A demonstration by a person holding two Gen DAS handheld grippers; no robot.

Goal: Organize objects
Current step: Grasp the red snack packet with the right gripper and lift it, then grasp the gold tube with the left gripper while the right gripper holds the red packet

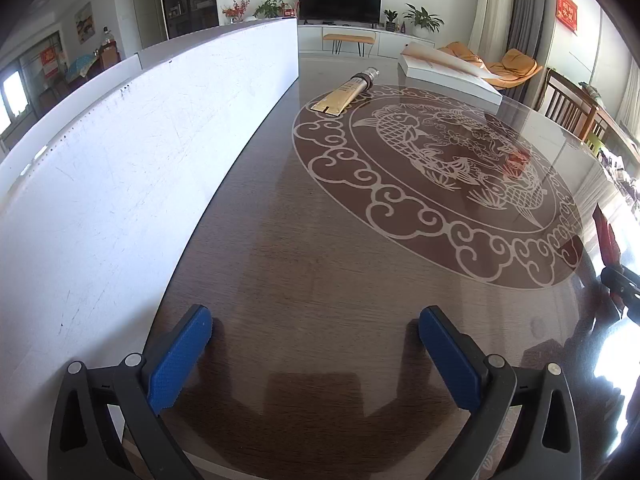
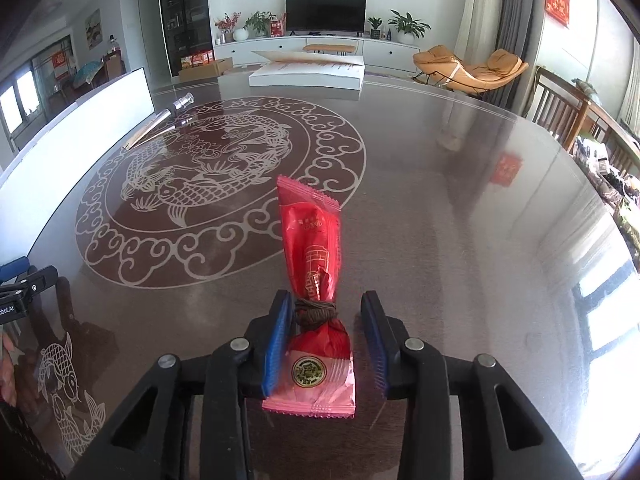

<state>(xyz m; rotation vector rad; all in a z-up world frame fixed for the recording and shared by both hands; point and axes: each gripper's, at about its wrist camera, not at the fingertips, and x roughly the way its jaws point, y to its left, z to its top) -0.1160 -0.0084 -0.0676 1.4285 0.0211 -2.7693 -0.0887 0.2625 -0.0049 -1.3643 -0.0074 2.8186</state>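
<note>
A large round table (image 2: 460, 220) with a glossy dark wood-grain top filled both views, its centre marked with a pale circular design of carp ringed by curling clouds (image 2: 224, 184). The right gripper (image 2: 326, 312) sat low over the near edge of the table with its two blue-padded fingers (image 2: 276, 344) spread apart, and a red snack packet (image 2: 316, 280) lay between them, pointing away toward the middle of the table. The packet was cinched near its lower third by a wrap of dark brown cord (image 2: 314, 312), with a round gold seal on the pink end nearest the camera. The left pad looked to be touching the cord or very close to it, while the right pad stood clear of the packet. The left gripper (image 1: 316, 328) was just above the tabletop further to the left, its blue fingers (image 1: 180, 356) wide apart with only bare table between them. A tall white board (image 1: 140, 140) stood upright along the table's left edge. Well beyond the left gripper, near the far side of the carp design, lay a flat gold tube (image 1: 346, 92) with a clear cap, and past it a white flat box (image 1: 448, 76) with its lid raised. Behind the table were a television, potted plants and an orange lounge chair.
</note>
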